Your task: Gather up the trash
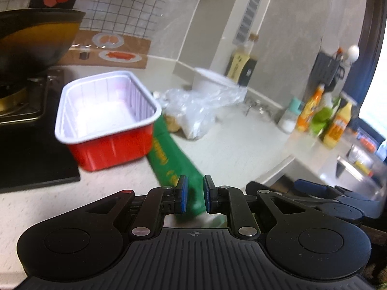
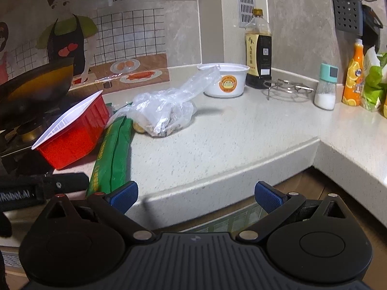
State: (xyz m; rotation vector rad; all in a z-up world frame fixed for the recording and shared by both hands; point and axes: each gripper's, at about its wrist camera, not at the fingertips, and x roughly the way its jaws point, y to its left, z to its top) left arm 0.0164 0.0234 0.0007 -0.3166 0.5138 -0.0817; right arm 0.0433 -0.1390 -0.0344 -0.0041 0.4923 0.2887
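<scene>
On the counter [image 2: 217,130], long green wrapper [image 1: 174,159], yellow print, creased.

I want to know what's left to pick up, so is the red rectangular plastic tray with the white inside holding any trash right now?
No, the red rectangular plastic tray shows only its bare white ribbed inside.

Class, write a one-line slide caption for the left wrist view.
Left gripper shut on green wrapper beside the red tray on the kitchen counter.
</scene>
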